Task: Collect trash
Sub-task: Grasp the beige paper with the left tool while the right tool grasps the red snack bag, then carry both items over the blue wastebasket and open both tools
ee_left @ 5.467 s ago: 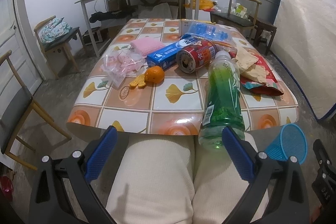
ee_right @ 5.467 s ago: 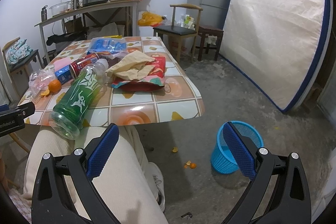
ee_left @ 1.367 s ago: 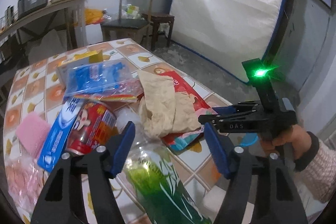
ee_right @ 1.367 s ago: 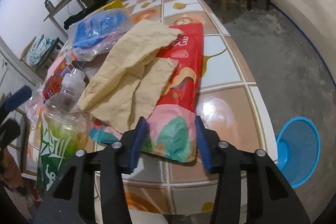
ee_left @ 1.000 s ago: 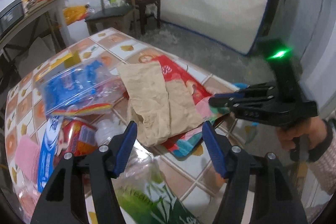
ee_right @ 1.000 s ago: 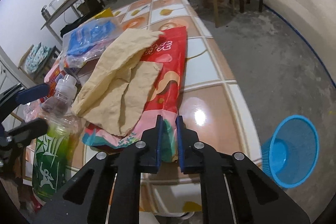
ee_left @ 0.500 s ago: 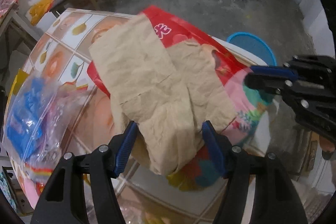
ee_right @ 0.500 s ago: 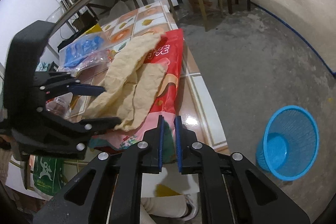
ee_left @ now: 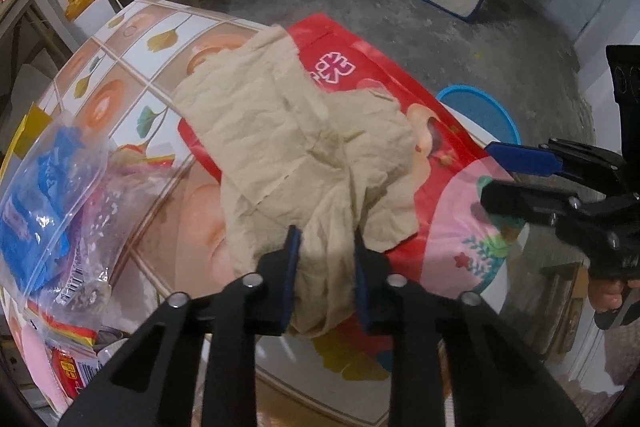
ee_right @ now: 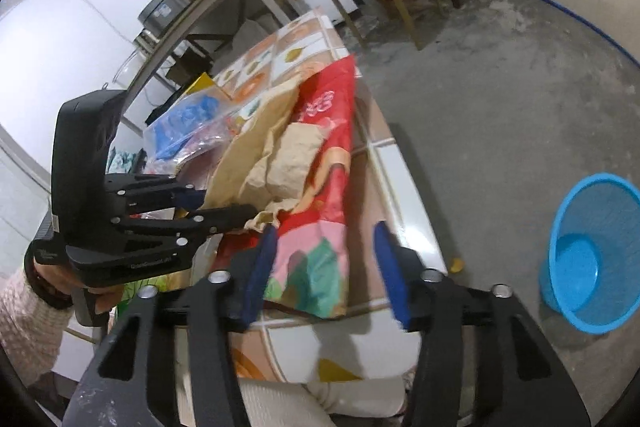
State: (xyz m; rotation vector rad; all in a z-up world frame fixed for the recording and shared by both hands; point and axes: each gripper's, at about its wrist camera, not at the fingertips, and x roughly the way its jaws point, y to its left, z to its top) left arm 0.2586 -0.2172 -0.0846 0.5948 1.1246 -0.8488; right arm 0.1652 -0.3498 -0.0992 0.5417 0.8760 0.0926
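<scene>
Crumpled tan paper (ee_left: 304, 147), lying on the shiny red snack bag (ee_left: 448, 195) at the table's 3 o'clock edge, looked feather-light and floppy, so the left gripper (ee_left: 324, 247) had just pinched its bunched near end, while the right gripper (ee_right: 326, 247) had just opened, holding nothing.

The crumpled tan paper (ee_left: 296, 147) is lying in a loose, creased heap across the red snack bag (ee_left: 432, 163), its near end bunching into a narrow fold between the jaws of the left gripper (ee_left: 325, 259), which have just been closing and are pressing on it. The red snack bag is lying flat under the paper, glossy, with white characters near its far end and a pink and green printed near end reaching the surface's edge. The blue mesh bin (ee_right: 588, 259) is standing upright on the floor beyond the bag, off the surface's side, its mouth facing up.
</scene>
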